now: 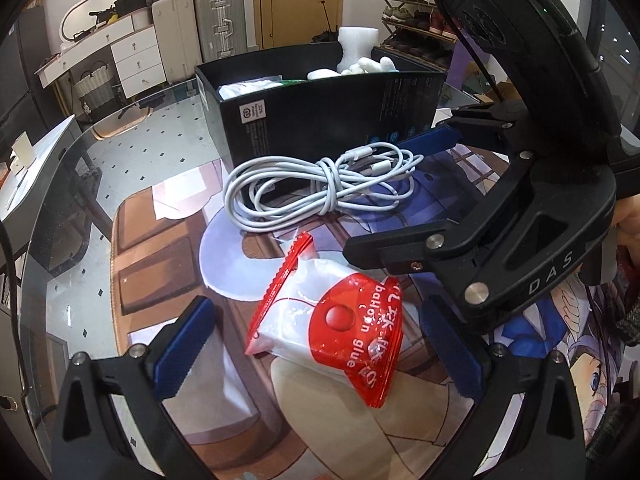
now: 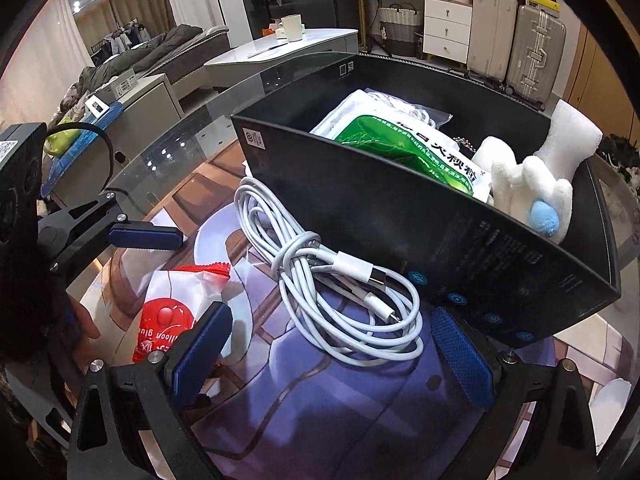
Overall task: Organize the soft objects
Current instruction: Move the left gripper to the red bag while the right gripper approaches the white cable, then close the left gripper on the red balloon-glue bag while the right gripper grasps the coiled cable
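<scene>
Cable bundle (image 2: 328, 280), white, coiled and knotted round its middle, lies on the glass counter (image 1: 132, 148) just beside the near wall of the black box (image 2: 400, 216), long axis running roughly parallel to that wall. My right gripper (image 2: 332, 360) is nearest: fingers spread wide, nothing between them, the near end of the coil sitting right ahead in the gap, USB plug end facing me. My left gripper (image 1: 320, 344) is also spread and empty, straddling the red-and-white packet (image 1: 324, 316) on the counter; packet's long axis runs diagonally away toward the coil, well short of the box. Judgement: right takes the cable, left takes the packet, both go over the box wall. Cable is floppy, so a grab at the knotted waist should keep loops from trailing. Already in the box: a green-labelled white pouch (image 2: 404, 152), a white plush (image 2: 528, 196) with a blue patch, and a white foam piece (image 2: 568, 136). Readable text: "balloon glue" on the packet, "DAS" on the right gripper body in the left view. Pouch lettering is Chinese, can't read it reliably.
</scene>
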The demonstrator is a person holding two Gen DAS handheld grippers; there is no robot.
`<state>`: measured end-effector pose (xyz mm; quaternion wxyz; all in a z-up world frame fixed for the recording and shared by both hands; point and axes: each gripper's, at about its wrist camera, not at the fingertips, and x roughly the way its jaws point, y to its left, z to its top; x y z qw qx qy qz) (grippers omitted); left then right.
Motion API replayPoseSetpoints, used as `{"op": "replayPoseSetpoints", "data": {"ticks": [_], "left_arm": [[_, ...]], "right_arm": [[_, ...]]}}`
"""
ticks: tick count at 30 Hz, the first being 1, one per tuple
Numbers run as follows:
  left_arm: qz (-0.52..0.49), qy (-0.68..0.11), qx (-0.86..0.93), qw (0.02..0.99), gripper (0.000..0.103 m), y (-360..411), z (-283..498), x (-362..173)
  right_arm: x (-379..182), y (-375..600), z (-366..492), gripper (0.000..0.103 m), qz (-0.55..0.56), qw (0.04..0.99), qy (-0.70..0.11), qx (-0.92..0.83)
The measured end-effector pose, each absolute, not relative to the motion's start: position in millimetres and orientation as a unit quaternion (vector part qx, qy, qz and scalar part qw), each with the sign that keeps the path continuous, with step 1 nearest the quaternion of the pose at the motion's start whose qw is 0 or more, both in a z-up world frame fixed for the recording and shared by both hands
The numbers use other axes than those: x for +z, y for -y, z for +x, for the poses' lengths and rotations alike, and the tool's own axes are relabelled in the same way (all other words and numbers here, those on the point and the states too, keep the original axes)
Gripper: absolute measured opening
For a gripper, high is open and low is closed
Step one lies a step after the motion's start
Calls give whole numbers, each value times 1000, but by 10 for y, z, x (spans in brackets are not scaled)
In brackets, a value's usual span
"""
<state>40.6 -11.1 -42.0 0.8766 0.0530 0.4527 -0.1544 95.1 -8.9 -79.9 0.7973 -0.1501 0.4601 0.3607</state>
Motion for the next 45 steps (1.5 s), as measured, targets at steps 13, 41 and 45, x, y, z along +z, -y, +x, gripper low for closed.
{"op": "replayPoseSetpoints", "data": {"ticks": [13,41,45], "left_arm": [[67,-455,-155,874,103,169,374,-416],[75,-449,-168,875,96,269,344,-400],[76,-445,-172,875,90,303,305,-379]], "right_arm": [[-783,-35,946,62,-156,804,-442,367],[-716,489,813,50,-143,805,-461,345],[-743,442,824,51,-157,801,-460,349]]}}
